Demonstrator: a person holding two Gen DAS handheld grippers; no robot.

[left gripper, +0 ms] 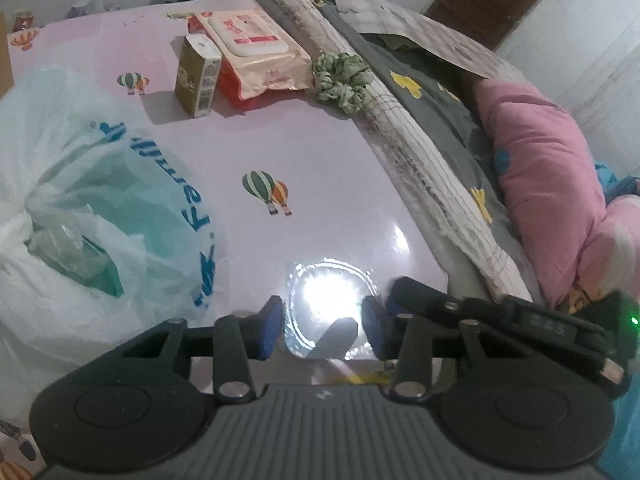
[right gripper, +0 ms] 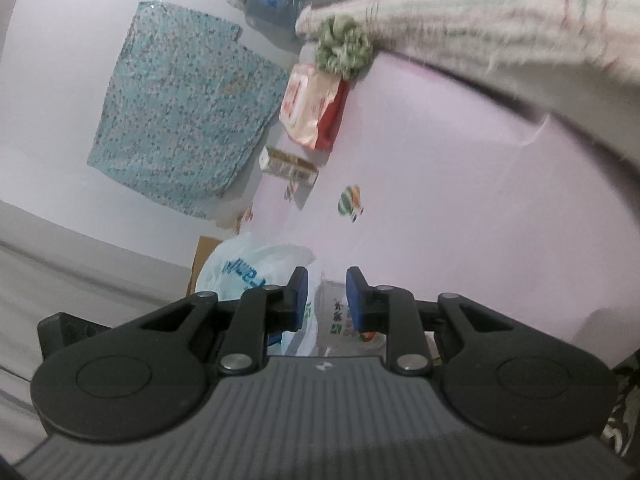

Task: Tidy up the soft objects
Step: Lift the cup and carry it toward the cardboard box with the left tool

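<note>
A small clear-wrapped packet [left gripper: 326,292], shiny with glare, lies on the pink balloon-print tabletop [left gripper: 320,160]. My left gripper [left gripper: 323,328] has its blue pads against the packet's two sides and is shut on it. My right gripper [left gripper: 394,292] comes in from the right at the packet's right corner. In the right wrist view that packet [right gripper: 334,316], with green and orange print, sits in the narrow gap of the right gripper [right gripper: 327,300], which looks shut on it. A green scrunchie [left gripper: 342,80] [right gripper: 344,48] rests at the table's far edge against the bedding.
A white plastic bag [left gripper: 100,208] [right gripper: 248,272] bulges on the left. A wet-wipes pack [left gripper: 256,48] and a gold box [left gripper: 196,80] stand at the back. Checked sheet [left gripper: 420,168], grey blanket and pink quilt [left gripper: 548,184] border the right. A teal cloth [right gripper: 180,108] hangs on the wall.
</note>
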